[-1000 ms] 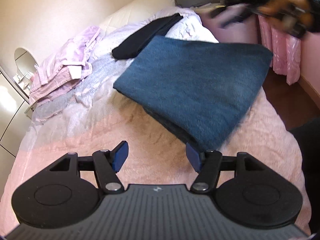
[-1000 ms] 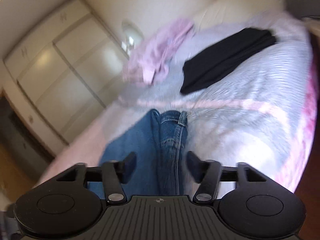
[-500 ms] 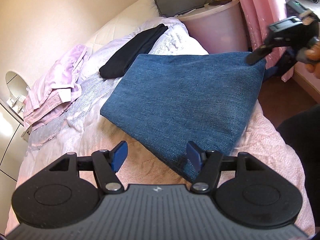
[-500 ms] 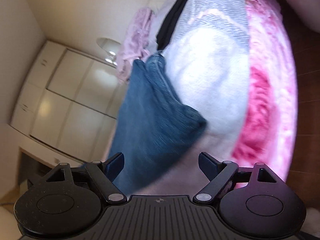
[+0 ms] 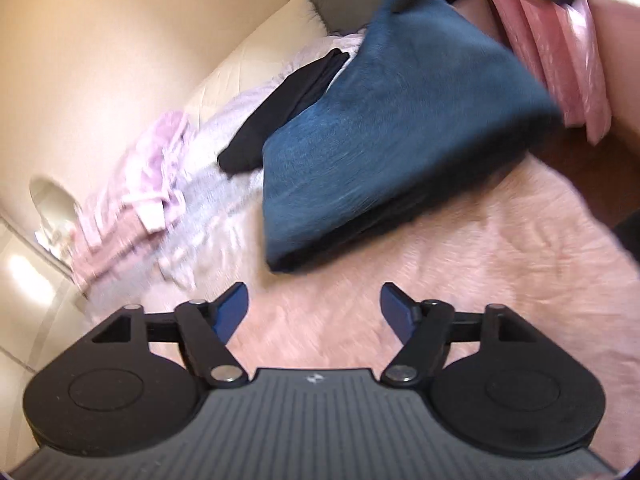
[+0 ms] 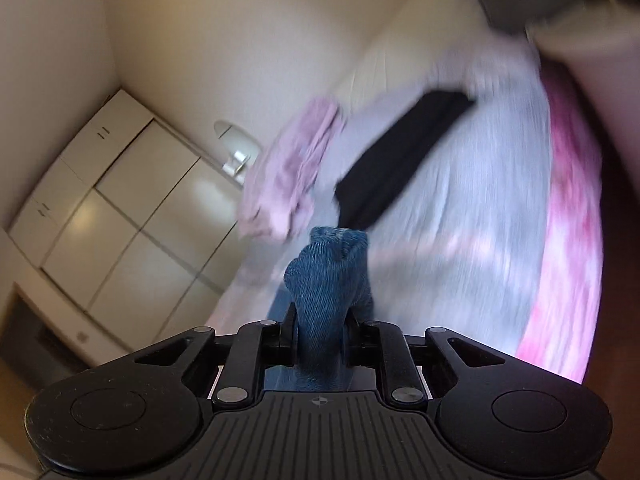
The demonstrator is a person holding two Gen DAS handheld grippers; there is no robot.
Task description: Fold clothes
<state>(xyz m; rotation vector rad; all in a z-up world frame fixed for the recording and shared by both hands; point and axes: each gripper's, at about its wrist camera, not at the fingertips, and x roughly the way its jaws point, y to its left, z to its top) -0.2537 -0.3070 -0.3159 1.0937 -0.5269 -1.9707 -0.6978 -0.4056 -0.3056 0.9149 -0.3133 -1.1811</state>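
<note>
1. Left gripper (image 5: 314,312): fingers empty and opening, hovering over bare pink bed cover (image 5: 500,280) just short of the jeans' near corner.
2. Right gripper (image 6: 320,336): fingers closing, pinching a bunched edge of the folded jeans (image 5: 384,140).
3. Jeans: far corner lifted, near edge resting on bed.
4. Black garment (image 5: 288,112) touching jeans' far-left edge; lilac clothes (image 5: 140,184) well apart leftward.

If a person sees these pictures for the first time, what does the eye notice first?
First, the folded blue jeans in the middle of the bed, one corner lifted by the right gripper, whose jaws are closing on the denim. Next, the black garment and the lilac clothes lie further back.
</note>
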